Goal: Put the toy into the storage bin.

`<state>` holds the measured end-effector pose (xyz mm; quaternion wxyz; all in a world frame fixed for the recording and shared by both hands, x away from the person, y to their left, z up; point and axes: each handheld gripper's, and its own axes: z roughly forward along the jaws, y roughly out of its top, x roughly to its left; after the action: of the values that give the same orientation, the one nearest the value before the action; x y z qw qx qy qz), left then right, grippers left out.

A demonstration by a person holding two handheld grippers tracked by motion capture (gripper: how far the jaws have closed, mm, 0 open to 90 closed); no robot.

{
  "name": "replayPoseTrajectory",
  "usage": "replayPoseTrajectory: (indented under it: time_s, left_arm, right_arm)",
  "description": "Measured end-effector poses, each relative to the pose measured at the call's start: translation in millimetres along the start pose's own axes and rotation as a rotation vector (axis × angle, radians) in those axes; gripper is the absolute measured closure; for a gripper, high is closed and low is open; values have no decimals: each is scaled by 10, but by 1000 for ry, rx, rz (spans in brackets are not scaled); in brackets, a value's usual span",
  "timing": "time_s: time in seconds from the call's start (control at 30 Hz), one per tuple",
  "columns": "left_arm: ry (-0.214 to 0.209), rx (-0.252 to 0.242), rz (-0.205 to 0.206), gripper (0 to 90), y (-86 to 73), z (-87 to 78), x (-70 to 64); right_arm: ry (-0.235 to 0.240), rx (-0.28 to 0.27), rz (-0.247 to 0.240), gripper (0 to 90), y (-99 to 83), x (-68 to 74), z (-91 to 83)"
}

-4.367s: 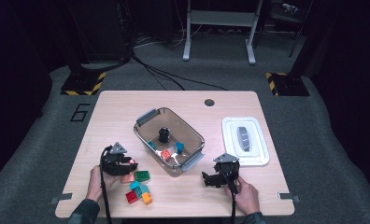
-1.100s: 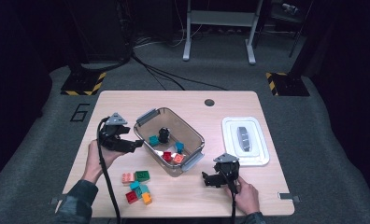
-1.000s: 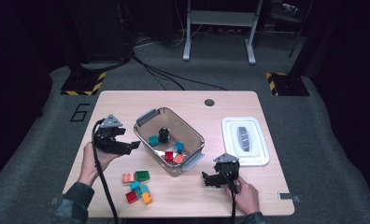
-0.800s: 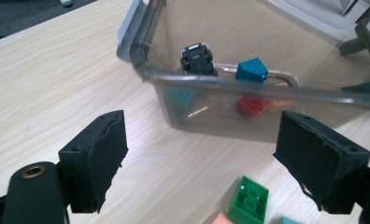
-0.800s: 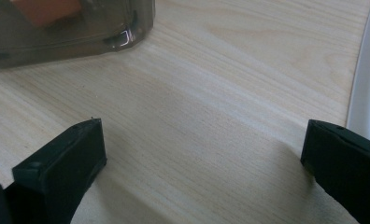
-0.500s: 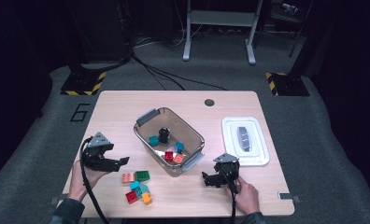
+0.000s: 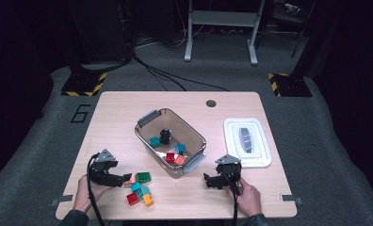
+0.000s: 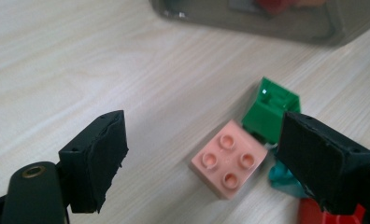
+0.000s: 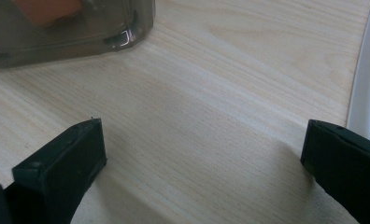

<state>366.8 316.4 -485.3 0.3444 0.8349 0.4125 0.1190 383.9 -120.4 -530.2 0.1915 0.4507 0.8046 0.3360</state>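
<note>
At the left of the tabletop we note the left hand-held gripper, held low near the front edge. Its jaws stand wide apart and grip nothing. In the left gripper view the pink brick lies flat, studs up, on the wood between those jaws, nearer the right-hand jaw; we cannot tell whether that jaw touches it. The green brick sits tilted just behind the pink one, touching it or nearly so. A teal brick and a red brick show partly behind the right-hand jaw.

In the high view the loose cluster sits just right of this gripper: green brick, teal brick, red brick, orange brick.

At centre stands the clear bin, holding several bricks and a black item.

Further right, the right hand-held gripper rests near the front edge, close to the bin's near corner. Its jaws are spread wide over bare wood, empty.

At the far right lies the white lid, flat, well apart from the bricks.
</note>
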Motion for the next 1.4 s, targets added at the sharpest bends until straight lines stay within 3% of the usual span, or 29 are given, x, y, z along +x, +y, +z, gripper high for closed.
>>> replayPoseTrajectory:
  time_s: [0.3, 0.6, 0.83, 0.97, 1.03, 1.17, 1.2, 1.4]
  left_arm:
    - [-13, 22, -12, 192, -113, 159, 37]
    - [59, 3, -71, 209, -103, 139, 141]
    - [48, -22, -68, 206, -86, 89, 116]
    - [35, -1, -32, 204, -45, 142, 58]
    - [50, 26, 8, 216, -30, 171, 48]
    - [28, 11, 2, 222, -59, 145, 112]
    - [8, 7, -6, 222, -72, 125, 132]
    - [-68, 14, 70, 232, -101, 120, 191]
  right_arm:
    - [0, 0, 10, 0, 2, 7, 0]
    - [0, 0, -2, 0, 0, -2, 0]
    - [2, 0, 1, 0, 0, 1, -1]
    - [3, -1, 13, 0, 2, 10, 0]
    - [0, 0, 13, 0, 3, 9, 0]
    - [0, 0, -2, 0, 0, -1, 0]
    - [3, -1, 12, 0, 2, 9, 0]
    - [2, 0, 2, 0, 0, 2, 0]
